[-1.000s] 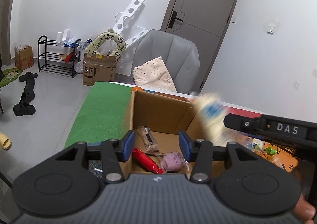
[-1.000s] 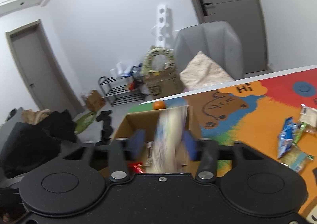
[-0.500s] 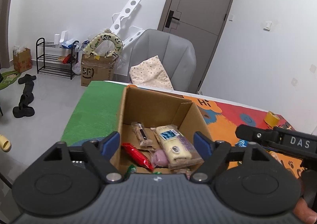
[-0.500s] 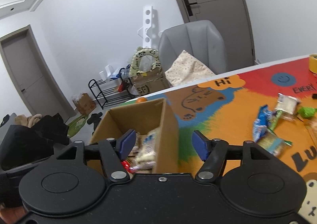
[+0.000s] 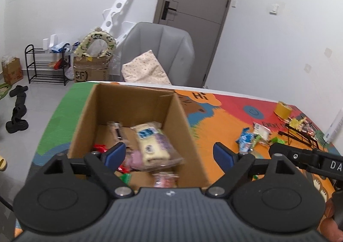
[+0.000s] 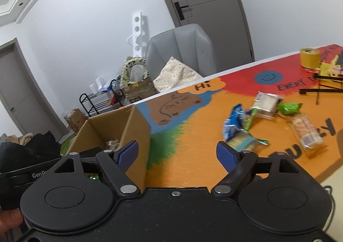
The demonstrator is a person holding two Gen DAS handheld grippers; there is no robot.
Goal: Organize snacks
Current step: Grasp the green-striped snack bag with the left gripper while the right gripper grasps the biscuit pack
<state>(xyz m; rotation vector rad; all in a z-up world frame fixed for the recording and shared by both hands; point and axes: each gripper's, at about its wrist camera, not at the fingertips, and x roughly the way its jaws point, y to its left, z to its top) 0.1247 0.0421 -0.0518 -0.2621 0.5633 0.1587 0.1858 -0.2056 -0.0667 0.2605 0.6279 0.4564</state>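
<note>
The left gripper (image 5: 169, 153) hangs over the near edge of the box (image 5: 182, 126), its jaws opening wide with nothing gripped; the box's right wall and some of the packets inside show between the blue pads (image 5: 114, 152) but nothing touches them. In the left wrist view the box fills the centre, open-topped, on the mat (image 5: 225, 117). Inside it a cream packet (image 5: 151, 143) with a blue label lies at about 12 o'clock from the gripper, a pink one just below it, a red wrapper (image 5: 100, 147) at 10 o'clock and a clear sleeve (image 5: 116, 130) toward the back wall. The right gripper (image 6: 178, 153) is also opening, empty, its pads wide apart over bare orange mat, with the box at 9 o'clock beside its left pad. In that view the loose snacks (image 6: 253, 122) lie in a cluster at 1 o'clock: a blue bag (image 6: 232, 124), a green wrapper (image 6: 289, 108), a pale sandwich pack (image 6: 267, 102) and a clear cracker pack (image 6: 306, 132) at 2 o'clock. A tape roll (image 6: 309, 57) stands at the mat's far edge.
</note>
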